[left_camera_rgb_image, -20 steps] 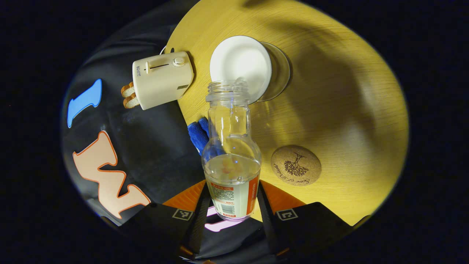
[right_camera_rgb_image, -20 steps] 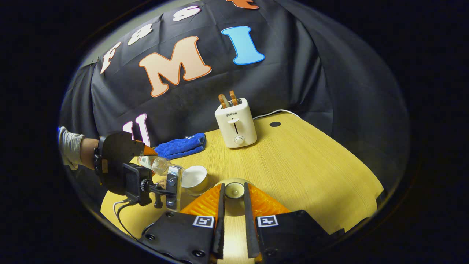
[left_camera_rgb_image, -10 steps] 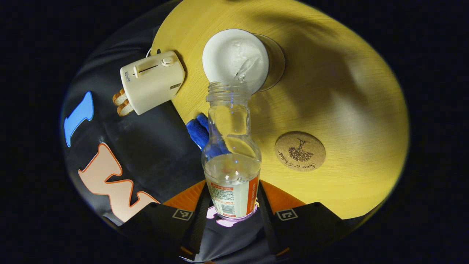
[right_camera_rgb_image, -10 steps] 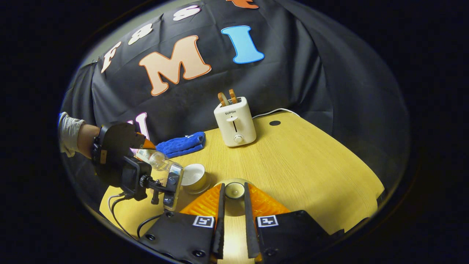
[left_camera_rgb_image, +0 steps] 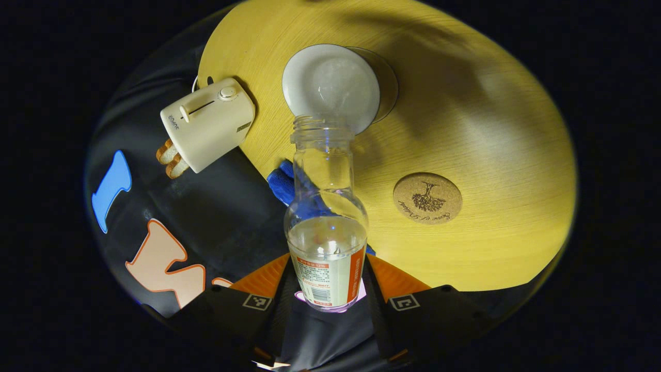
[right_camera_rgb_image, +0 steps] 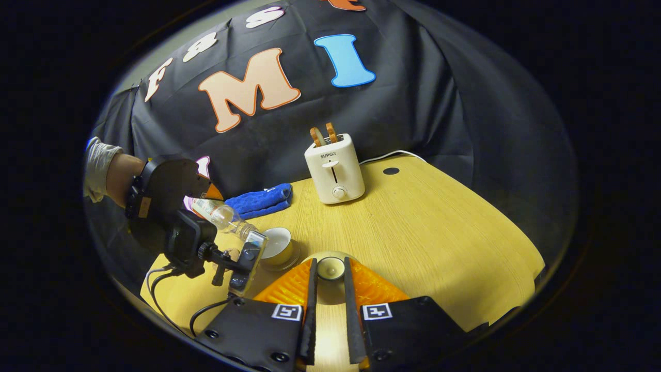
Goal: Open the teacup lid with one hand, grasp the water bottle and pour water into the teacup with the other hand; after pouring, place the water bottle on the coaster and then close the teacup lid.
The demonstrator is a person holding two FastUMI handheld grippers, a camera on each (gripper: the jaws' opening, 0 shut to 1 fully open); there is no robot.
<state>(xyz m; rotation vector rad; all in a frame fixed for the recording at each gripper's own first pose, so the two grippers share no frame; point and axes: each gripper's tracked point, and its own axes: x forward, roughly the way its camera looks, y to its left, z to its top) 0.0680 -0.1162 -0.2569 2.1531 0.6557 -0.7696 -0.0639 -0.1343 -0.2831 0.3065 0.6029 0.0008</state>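
Note:
A clear water bottle (left_camera_rgb_image: 326,227) lies tilted between the fingers of my left gripper (left_camera_rgb_image: 328,274), which is shut on its labelled base. Its open mouth hangs over the near rim of the white teacup (left_camera_rgb_image: 330,82), which stands on a glass saucer (left_camera_rgb_image: 388,82). No stream leaves the mouth. A round cork coaster (left_camera_rgb_image: 427,198) lies bare to the right. My right gripper (right_camera_rgb_image: 330,267) is shut on the knob of the teacup lid (right_camera_rgb_image: 330,268), held above the table. In the right gripper view the left gripper (right_camera_rgb_image: 206,199) tips the bottle (right_camera_rgb_image: 224,217) at the teacup (right_camera_rgb_image: 278,244).
A cream toaster (left_camera_rgb_image: 206,124) (right_camera_rgb_image: 334,168) with toast stands at the back of the yellow wooden table (left_camera_rgb_image: 490,129). A folded blue cloth (right_camera_rgb_image: 261,201) lies near the table's edge behind the teacup. A person's hand (right_camera_rgb_image: 111,173) holds the left gripper; cables trail below it.
Water was streaming and splashing into the teacup half a second ago; now the stream has stopped. The left gripper with the bottle has risen a little. The right gripper has barely moved.

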